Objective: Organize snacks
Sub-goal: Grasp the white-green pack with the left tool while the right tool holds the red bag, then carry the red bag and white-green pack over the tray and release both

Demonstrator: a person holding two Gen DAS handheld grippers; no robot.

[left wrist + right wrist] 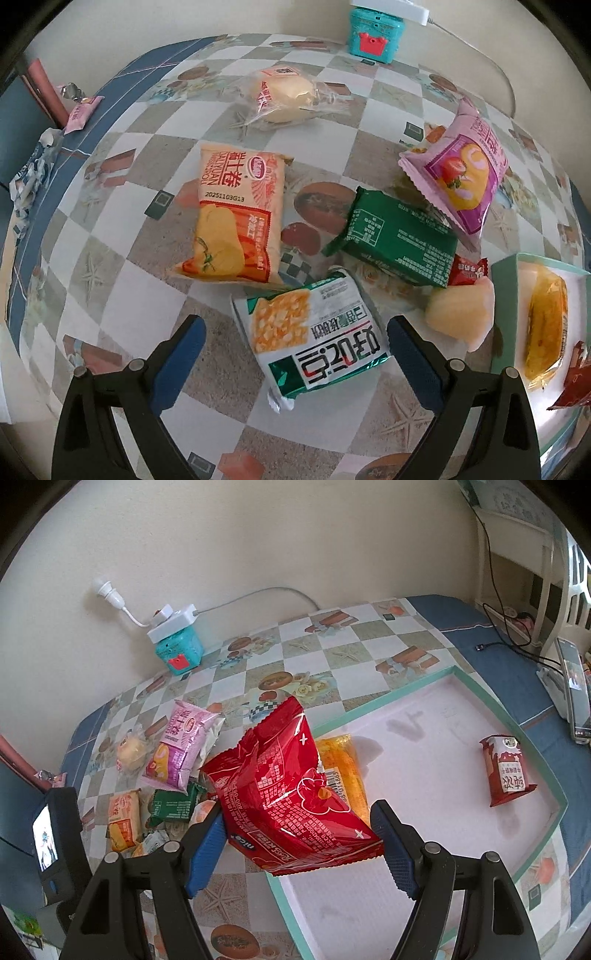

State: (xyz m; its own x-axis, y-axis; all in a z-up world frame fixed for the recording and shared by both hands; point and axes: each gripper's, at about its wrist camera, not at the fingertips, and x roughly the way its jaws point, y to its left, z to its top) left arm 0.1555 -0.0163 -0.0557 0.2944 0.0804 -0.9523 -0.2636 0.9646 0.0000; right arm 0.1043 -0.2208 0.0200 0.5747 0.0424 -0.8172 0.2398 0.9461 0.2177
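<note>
Right gripper: blue pads pinch a red bag from both sides; the bag is held tilted above the near edge of the tray.
Red bag: glossy, crinkled foil with white small print, a white flower outline and crimped ends; the lower seam reads "nice", upside down.
Tray: shallow, white floor, teal rim, on the checked tablecloth. An orange packet lies in it just behind the red bag; a small red-and-white packet lies well apart, toward the far right wall.
Left gripper: jaws spread, pads clear of a white-and-green cracker packet that lies flat on the cloth between them.
Cracker packet: a picture of a yellow cracker, large dark characters, a torn-looking silver corner nearest the camera.
Loose snacks beyond: orange roll packet to the left; dark green packet to the right, its end under a pink strawberry packet; a pale yellow piece and a small red wrapper beside the tray.
Farther back: clear-wrapped bun, alone.
Far edge: teal box at the wall, a white power strip on top.
</note>
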